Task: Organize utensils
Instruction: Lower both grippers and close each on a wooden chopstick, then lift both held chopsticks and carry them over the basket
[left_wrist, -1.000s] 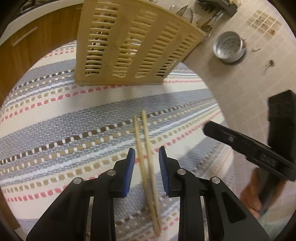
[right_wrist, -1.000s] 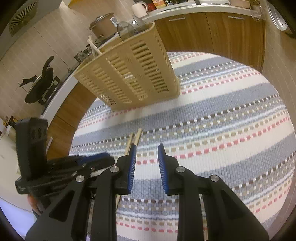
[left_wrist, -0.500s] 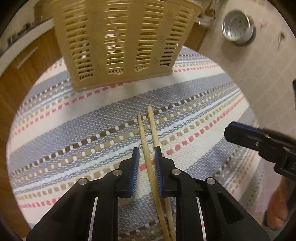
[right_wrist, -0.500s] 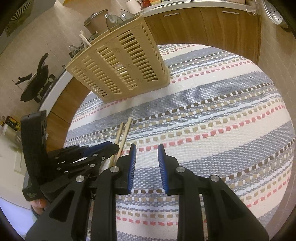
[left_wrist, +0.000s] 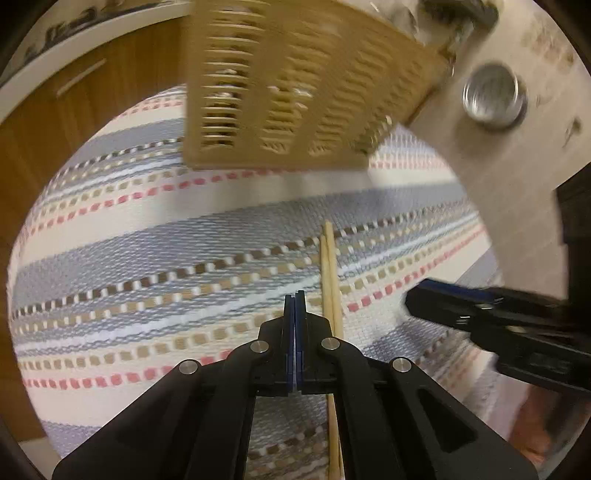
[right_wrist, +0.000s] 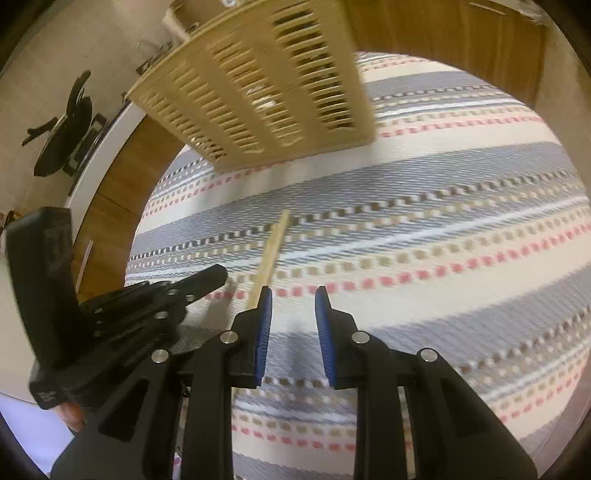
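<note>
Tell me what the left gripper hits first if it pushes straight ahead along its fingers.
Most likely the striped woven mat itself: the left gripper is shut on nothing, and the pair of wooden chopsticks lies just right of its tips. Farther on stands the beige slotted plastic basket; depth is unclear.

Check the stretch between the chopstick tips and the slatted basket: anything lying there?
Nothing: in the left wrist view only bare striped mat separates the chopsticks from the basket.
</note>
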